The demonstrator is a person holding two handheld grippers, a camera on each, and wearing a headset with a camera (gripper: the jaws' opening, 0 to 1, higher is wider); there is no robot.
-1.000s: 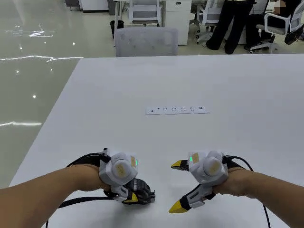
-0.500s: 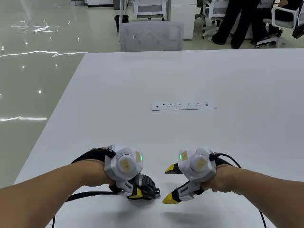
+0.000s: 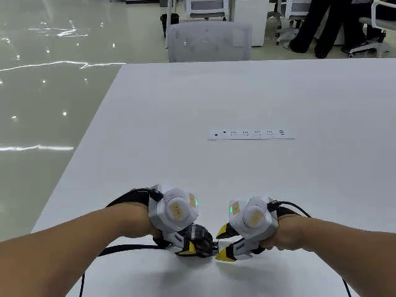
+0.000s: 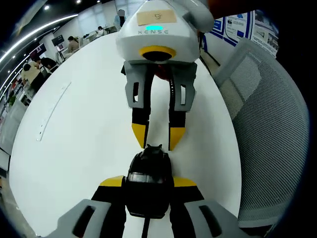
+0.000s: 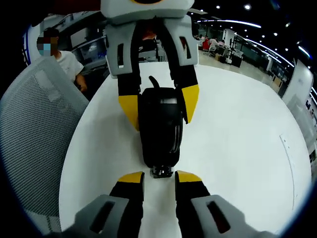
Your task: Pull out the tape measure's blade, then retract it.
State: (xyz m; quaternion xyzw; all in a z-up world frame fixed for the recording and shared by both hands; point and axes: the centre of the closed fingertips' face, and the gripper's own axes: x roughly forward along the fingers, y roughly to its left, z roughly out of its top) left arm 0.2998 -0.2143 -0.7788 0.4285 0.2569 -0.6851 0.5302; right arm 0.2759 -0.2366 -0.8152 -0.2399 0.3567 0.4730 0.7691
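Observation:
A black tape measure sits low over the white table's near edge, with my left gripper shut on its body. In the left gripper view the case fills the space between my own yellow-tipped jaws. My right gripper faces it from the right, tip to tip. In the right gripper view the small metal hook at the case's mouth lies between my right gripper's fingertips. They stand narrowly apart, a sliver of table showing on each side. No blade is drawn out.
A white power strip lies mid-table. A grey chair stands at the far edge, with people beyond it. A grey mesh chair back rises close beside the grippers. Black cables trail from both hands.
My right gripper has moved left up to the tape measure and narrowed its jaws around the hook. The left gripper keeps hold of the case. The head camera has shifted.

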